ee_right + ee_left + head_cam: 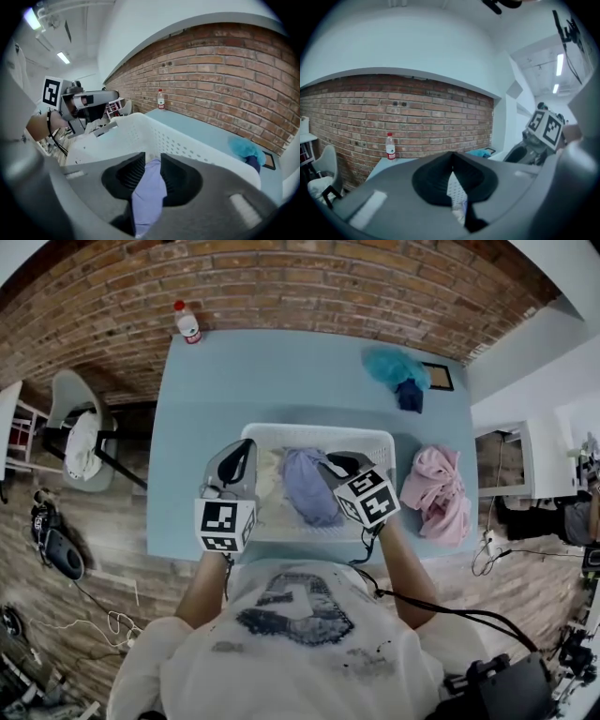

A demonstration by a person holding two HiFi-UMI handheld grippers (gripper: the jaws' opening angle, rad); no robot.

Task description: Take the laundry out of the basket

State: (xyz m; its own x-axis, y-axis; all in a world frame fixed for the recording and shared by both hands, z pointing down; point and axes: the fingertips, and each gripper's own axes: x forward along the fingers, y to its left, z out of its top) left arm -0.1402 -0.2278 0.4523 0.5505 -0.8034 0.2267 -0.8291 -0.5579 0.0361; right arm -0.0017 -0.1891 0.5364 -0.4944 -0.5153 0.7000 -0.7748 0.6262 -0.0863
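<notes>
A white perforated laundry basket [319, 430] stands on the light blue table [234, 381]. A lavender garment [307, 486] lies in its middle, with pale cloth to its left. My right gripper [330, 465] reaches in from the right. In the right gripper view [152, 161] its jaws stand a little apart, with the lavender garment [149, 192] filling the gap and touching both pads. My left gripper [242, 451] hovers over the basket's left part. In the left gripper view [452, 161] its tips meet. A white dotted sliver shows below them; I cannot tell if it is pinched.
A pink garment [439, 491] lies on the table right of the basket. A teal cloth [394, 365] and a dark blue one [410, 395] lie at the back right. A bottle [187, 322] stands at the far left corner by the brick wall. A chair [80, 432] stands left.
</notes>
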